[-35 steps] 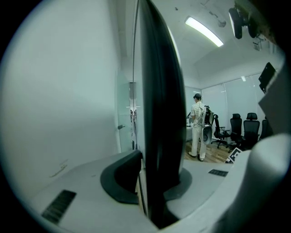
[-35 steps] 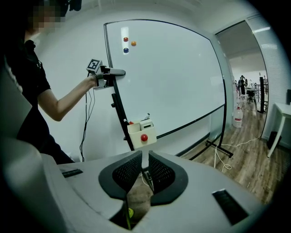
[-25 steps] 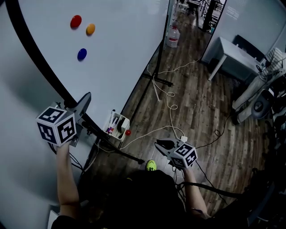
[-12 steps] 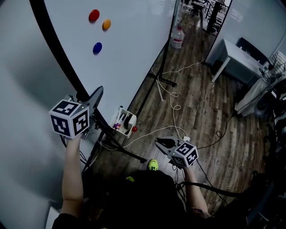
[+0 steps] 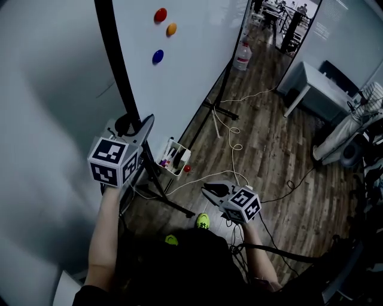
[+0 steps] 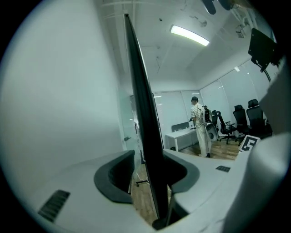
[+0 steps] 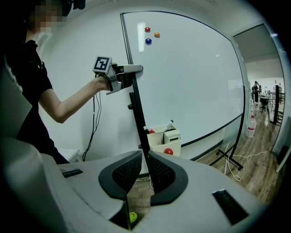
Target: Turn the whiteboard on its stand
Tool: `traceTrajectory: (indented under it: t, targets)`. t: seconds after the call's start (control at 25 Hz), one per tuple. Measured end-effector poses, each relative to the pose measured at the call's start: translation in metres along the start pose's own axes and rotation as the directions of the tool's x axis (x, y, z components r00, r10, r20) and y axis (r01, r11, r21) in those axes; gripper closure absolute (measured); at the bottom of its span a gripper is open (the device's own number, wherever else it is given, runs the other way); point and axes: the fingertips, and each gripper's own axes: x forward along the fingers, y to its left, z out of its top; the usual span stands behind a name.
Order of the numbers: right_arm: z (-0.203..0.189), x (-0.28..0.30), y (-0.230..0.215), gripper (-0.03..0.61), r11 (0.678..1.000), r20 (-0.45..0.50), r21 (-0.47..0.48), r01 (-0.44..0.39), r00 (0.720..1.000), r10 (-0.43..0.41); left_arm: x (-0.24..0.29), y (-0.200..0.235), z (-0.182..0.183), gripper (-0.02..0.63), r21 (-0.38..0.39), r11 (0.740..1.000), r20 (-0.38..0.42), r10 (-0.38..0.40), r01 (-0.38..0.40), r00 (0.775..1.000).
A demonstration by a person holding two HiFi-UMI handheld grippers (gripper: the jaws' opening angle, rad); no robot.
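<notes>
- Noted left tongs [image 6: 149, 154] spread wide, just been opening. Black side frame [image 6: 144, 113] of the whiteboard [image 5: 185, 72] caught between the jaws, with a gap on its left side and no pad seen pressing.
- Checked in the right gripper view: same tongs held about level, roughly halfway up the board's near edge.
- Noted right tongs [image 7: 145, 154] closed to a thin slit, nothing between. Held low over the wood floor [image 5: 269, 149], well apart from the board.
- Located the whiteboard upright on its stand [image 7: 136, 117], left of the person in the head view, near edge at the left tongs.
- Read the long axis as level, running away toward the far stand foot [image 5: 216, 109].
- Logged on the white face, turned to the open room: red magnet [image 5: 160, 14], orange magnet [image 5: 172, 28], blue magnet [image 5: 157, 57].
- Marked a box of markers [image 5: 175, 158] low by the near post.
</notes>
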Motion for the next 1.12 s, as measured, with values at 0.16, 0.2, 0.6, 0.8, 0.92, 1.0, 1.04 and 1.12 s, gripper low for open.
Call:
traceTrajectory:
  t: [0.16,0.2,0.6,0.8,0.92,1.0,1.04,1.12]
  targets:
    - [0.015,0.001,0.017,0.535,1.0,0.035,-0.004,0.009,0.999,-0.009,-0.023,-0.002,-0.006,0.413,-0.016,1.0,0.042,-0.002,0.003,0.999]
    - [0.016,0.001,0.02,0.534,1.0,0.039,-0.013,0.017,0.999,-0.016,-0.028,-0.002,-0.011,0.413,-0.016,1.0,0.047,-0.002,0.003,0.999]
    - [0.014,-0.002,0.068,0.535,0.997,0.038,-0.048,0.058,0.998,-0.056,-0.085,-0.037,-0.061,0.434,-0.111,0.987,0.114,-0.106,0.119,0.988]
    - [0.007,-0.011,0.085,0.535,0.996,0.024,-0.062,0.064,0.998,-0.063,-0.107,-0.07,-0.082,0.459,-0.196,0.96,0.163,-0.17,0.2,0.972]
    - [0.004,-0.019,0.088,0.535,0.996,0.038,-0.067,0.064,0.997,-0.061,-0.119,-0.097,-0.101,0.462,-0.244,0.943,0.161,-0.192,0.227,0.968]
    - [0.003,-0.025,0.088,0.535,0.996,0.057,-0.069,0.062,0.997,-0.058,-0.123,-0.116,-0.114,0.462,-0.278,0.932,0.148,-0.199,0.233,0.969]
    - [0.002,-0.03,0.089,0.535,0.996,0.064,-0.072,0.056,0.997,-0.052,-0.124,-0.126,-0.119,0.462,-0.293,0.928,0.14,-0.199,0.232,0.97]
    - [0.001,-0.041,0.094,0.535,0.996,0.074,-0.079,0.039,0.997,-0.033,-0.127,-0.146,-0.125,0.463,-0.319,0.921,0.122,-0.196,0.226,0.973]
